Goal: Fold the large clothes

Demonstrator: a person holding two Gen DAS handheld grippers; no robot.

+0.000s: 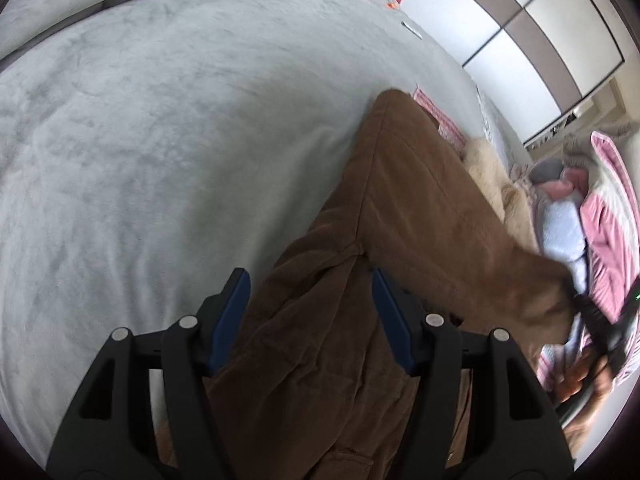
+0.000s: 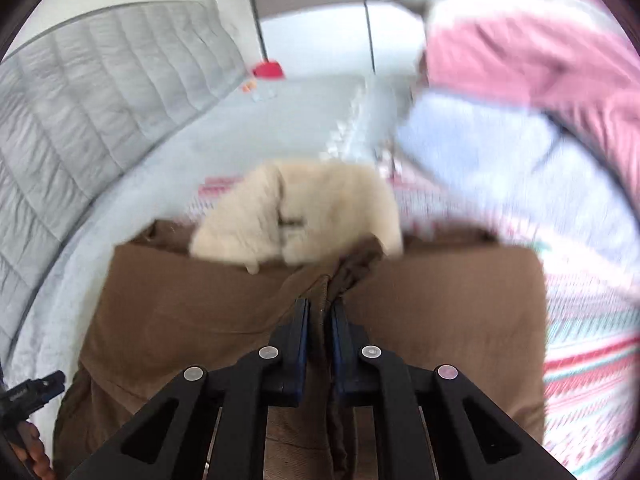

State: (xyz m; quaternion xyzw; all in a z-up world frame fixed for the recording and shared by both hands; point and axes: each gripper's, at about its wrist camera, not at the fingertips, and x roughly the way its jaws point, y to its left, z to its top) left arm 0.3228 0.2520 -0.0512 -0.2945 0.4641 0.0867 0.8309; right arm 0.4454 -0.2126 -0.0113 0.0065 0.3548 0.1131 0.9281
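The brown coat (image 1: 404,200) lay across the grey plush bedspread (image 1: 140,152), one part stretched up the bed and a bunched fold running back between my tools. Its cream fleece collar (image 2: 304,216) sat at the far edge, against a heap of pink and pale-blue bedding (image 2: 520,128).

My right gripper (image 2: 320,312) had its jaws pinched together on a ridge of the brown cloth, a thin seam squeezed between the pads. My left gripper (image 1: 312,284) stood with its jaws apart, the fabric passing between the blue pads (image 1: 234,312); I could not tell whether they pressed on it, and I judged not.

The risks, as I judged them: the right grip held only a narrow ridge, so a quick pull might slip it free or drag one layer and leave the lining behind. With the left side loose, the coat could skew or bunch as it travelled. The collar lay close to the heaped bedding, and a sweep that way might catch it.
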